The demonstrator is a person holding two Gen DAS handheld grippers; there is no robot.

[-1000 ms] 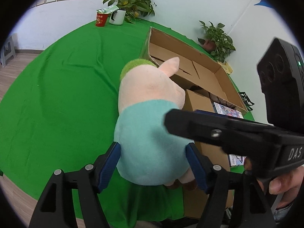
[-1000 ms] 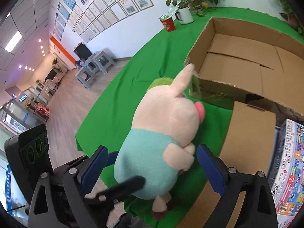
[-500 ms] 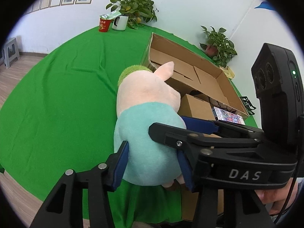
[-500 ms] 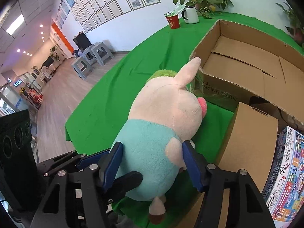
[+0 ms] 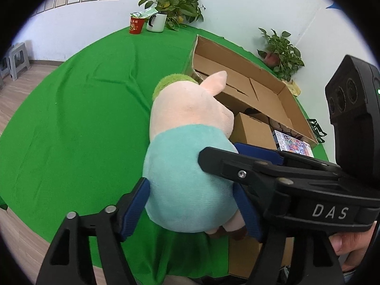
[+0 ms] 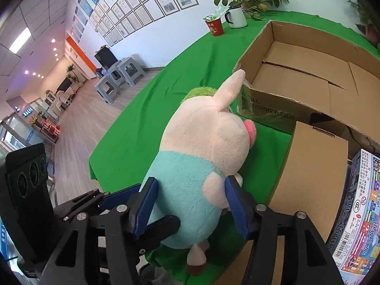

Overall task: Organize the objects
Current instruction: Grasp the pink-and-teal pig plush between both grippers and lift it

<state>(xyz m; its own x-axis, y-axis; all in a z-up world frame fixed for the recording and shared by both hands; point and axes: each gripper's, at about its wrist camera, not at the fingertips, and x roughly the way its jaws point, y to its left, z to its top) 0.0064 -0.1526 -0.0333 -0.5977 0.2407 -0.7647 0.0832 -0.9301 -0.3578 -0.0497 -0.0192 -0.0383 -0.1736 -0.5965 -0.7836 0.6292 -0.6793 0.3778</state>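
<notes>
A plush pig (image 5: 187,156) with a teal shirt, pink head and green hat stands at the near edge of the green table; it also shows in the right wrist view (image 6: 201,166). My left gripper (image 5: 192,211) is shut on its teal body from both sides. My right gripper (image 6: 190,204) is shut on the same body, and its finger crosses in front of the left wrist view. A large open cardboard box (image 5: 251,87) lies just beyond the pig's head, also in the right wrist view (image 6: 308,71).
A small closed cardboard box (image 6: 308,166) stands right of the pig, with a printed game box (image 6: 356,213) beside it. A red cup (image 5: 136,25), white mug (image 5: 156,22) and plants sit at the table's far edge. Stools (image 6: 114,80) stand on the floor left.
My right gripper has closed its jaws from wide open onto the pig's teal body. My left gripper has stayed shut on the pig, which has shifted slightly.
</notes>
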